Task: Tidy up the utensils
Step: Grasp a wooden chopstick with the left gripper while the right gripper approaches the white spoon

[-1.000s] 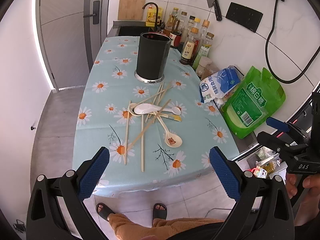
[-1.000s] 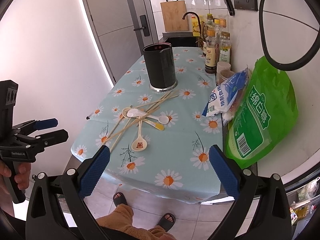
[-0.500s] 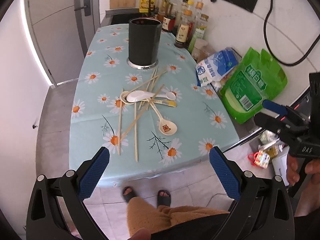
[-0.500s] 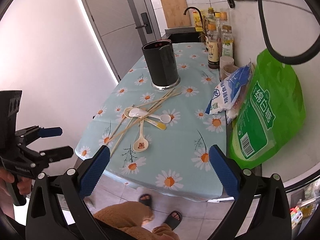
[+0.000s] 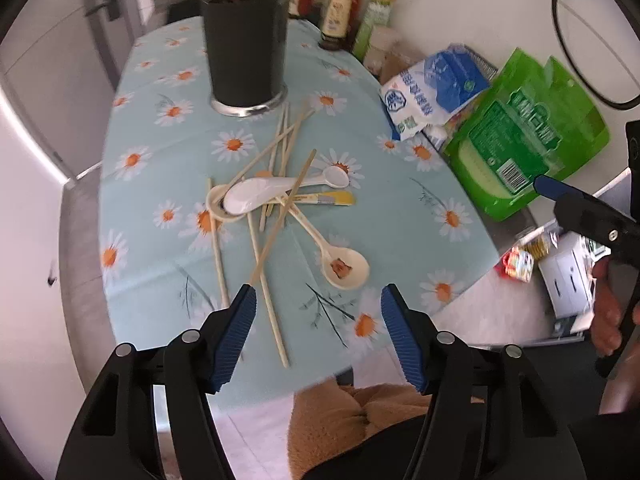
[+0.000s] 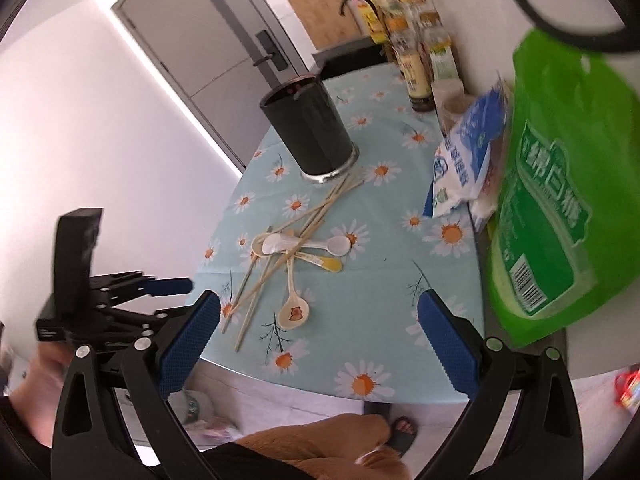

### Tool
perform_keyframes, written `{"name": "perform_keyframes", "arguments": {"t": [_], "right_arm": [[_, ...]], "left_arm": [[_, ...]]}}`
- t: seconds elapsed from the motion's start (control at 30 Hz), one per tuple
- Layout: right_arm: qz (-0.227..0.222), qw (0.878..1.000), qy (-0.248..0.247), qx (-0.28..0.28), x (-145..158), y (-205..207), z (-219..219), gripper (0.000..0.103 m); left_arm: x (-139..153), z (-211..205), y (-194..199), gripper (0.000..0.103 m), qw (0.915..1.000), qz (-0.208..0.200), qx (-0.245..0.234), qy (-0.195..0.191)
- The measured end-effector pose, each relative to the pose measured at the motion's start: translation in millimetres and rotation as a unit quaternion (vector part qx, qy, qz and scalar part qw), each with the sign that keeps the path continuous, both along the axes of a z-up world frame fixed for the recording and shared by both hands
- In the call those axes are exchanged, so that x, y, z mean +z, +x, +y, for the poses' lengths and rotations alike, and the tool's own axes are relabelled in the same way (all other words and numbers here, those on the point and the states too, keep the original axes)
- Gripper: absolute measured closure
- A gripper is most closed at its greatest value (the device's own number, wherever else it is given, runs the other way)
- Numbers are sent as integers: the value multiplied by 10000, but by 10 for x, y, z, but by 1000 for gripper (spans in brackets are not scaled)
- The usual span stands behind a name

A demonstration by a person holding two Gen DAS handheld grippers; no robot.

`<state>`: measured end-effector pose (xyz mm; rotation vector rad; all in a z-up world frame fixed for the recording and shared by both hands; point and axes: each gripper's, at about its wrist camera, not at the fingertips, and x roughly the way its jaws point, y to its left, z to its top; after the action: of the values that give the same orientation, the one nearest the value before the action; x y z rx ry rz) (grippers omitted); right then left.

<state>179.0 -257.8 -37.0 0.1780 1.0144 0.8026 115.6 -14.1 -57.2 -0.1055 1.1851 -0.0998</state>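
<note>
Both tongs are empty, and their blue-padded fingers stand apart: our left tongs hang over the near edge of the desk with its daisy-print cloth, and our right tongs face it from the right-hand side. Since half a second ago the left tongs have come much closer to the pile, and their fingers now stand narrower than before; the right tongs have tilted and also drawn nearer.

On the cloth lies a heap of pale wooden chopsticks crossed over a white ceramic spoon, a cream spoon with a bear picture and a yellow-tipped spoon, all well short of the tall black cylindrical utensil holder standing upright behind them.

Motion blur smears the bottles at the far end. The green plastic bag hides the wall side in the right view, and the blue-and-white pouch is partly tucked behind it.
</note>
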Motion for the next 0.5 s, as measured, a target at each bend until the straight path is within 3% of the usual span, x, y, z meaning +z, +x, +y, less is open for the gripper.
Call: {"name": "perform_keyframes", "arguments": {"t": [0.07, 0.13, 0.2, 0.5], "right_arm": [[133, 9999, 92, -23, -55, 60, 25, 8], [288, 9995, 136, -91, -131, 116, 54, 10], [400, 9990, 114, -178, -204, 154, 83, 11], [696, 9960, -10, -556, -440, 234, 143, 21]], "left_arm": [[-112, 33, 147, 51, 9996, 173, -192, 65], [-199, 52, 261, 53, 9989, 232, -407, 86], [-322, 46, 389, 61, 9974, 385, -575, 192], [-713, 10, 796, 69, 9883, 816, -1222, 408]]}}
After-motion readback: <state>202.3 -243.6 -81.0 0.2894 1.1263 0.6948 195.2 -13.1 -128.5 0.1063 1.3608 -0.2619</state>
